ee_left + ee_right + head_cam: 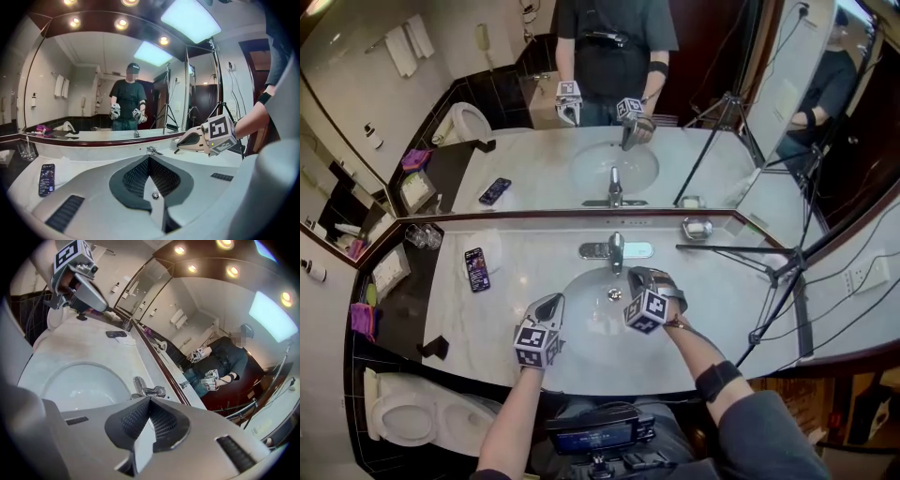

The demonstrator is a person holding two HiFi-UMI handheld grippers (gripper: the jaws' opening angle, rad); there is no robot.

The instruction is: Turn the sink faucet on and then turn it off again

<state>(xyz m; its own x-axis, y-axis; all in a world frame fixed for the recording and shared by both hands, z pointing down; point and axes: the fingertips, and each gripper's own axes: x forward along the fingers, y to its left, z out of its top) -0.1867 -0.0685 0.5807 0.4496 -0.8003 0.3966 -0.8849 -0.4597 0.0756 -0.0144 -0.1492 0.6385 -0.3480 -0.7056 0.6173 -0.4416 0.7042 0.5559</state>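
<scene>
Head view: the faucet (616, 251) stands at the back rim of the sink (600, 336), set in the pale marble tabletop (525, 255) below the mirror. The right gripper (635, 276) hovers just in front of the faucet, its jaws pressed together and empty. The left gripper (553, 302) hangs over the sink's left rim, its jaws closed on nothing. A phone (476, 268) lies well to the left.

Overhead plus two low views, common faucet (616, 251)

Dark phone (476, 268), flat on marble counter (516, 281), left of centre. Soap dish (697, 228), upper right. Tripod (783, 272), right. Toilet (394, 419), lower left.
</scene>
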